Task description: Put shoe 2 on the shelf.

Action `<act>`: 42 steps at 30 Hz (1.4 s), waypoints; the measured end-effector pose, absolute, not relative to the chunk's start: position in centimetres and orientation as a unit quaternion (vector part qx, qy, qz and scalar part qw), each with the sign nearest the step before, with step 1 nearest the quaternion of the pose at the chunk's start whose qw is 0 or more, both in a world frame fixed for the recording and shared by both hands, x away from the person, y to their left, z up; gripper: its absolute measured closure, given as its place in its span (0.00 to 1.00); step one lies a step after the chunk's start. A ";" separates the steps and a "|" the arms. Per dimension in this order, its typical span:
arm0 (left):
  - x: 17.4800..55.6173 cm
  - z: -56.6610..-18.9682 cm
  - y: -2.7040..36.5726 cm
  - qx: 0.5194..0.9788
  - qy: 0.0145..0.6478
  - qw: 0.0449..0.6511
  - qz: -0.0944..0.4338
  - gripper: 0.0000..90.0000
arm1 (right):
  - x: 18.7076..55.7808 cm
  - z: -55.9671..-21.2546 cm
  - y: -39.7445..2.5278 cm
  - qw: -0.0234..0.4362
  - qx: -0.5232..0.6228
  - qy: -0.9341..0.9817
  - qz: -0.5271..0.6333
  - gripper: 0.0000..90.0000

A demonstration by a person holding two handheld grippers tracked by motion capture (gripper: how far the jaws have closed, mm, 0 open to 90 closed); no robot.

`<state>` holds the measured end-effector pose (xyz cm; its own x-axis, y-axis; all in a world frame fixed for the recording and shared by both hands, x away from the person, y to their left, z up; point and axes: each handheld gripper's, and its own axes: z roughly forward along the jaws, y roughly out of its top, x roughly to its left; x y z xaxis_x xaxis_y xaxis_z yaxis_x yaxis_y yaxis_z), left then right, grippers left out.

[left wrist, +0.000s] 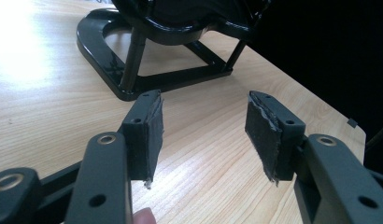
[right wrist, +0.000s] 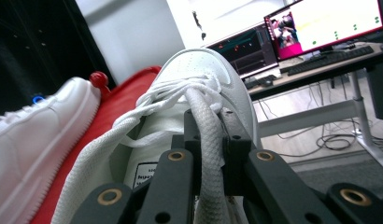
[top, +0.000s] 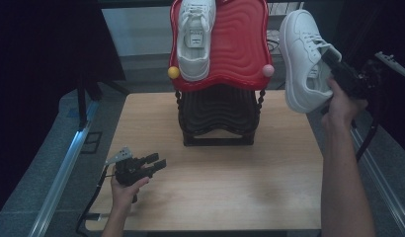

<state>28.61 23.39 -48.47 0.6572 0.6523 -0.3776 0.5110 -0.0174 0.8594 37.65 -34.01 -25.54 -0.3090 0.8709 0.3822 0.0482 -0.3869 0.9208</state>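
One white sneaker (top: pixel 195 37) lies on the left half of the red wavy top shelf (top: pixel 240 44) of a black rack (top: pixel 218 116). A second white sneaker (top: pixel 304 61) hangs in the air just right of the shelf, toe up. My right gripper (top: pixel 334 64) is shut on that sneaker's tongue (right wrist: pixel 210 140), among the laces. The first sneaker (right wrist: pixel 35 140) and the red shelf (right wrist: pixel 105 116) lie to the left in the right gripper view. My left gripper (top: pixel 158 163) rests low over the table's front left, open, with nothing between its pads (left wrist: pixel 150 135).
The wooden table (top: pixel 215 197) has free room in front of the rack. The rack's black base (left wrist: pixel 133 79) stands just ahead of the left gripper. A yellow knob (top: pixel 174 72) and a pink knob (top: pixel 268 70) sit at the shelf's front corners. Monitors (right wrist: pixel 292 37) stand on a desk beyond.
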 end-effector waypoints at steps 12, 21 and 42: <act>27.9 -47.9 23.9 0.709 0.404 0.573 0.068 0.52 | 39.1 -22.1 -32.5 0.305 0.498 0.435 0.686 0.93; 27.6 -48.0 24.5 0.709 0.409 0.570 0.073 0.52 | 40.3 -19.3 -29.5 0.302 0.475 0.438 0.701 0.93; 27.4 -47.9 25.1 0.700 0.411 0.580 0.069 0.52 | 43.1 -17.2 -22.5 0.295 0.461 0.446 0.708 0.92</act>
<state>27.42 25.13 -47.88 0.6531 0.6553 -0.3796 0.4953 0.0095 0.8687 43.06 -22.47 -17.23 -0.4009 0.8287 0.3906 -0.0058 -0.4286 0.9035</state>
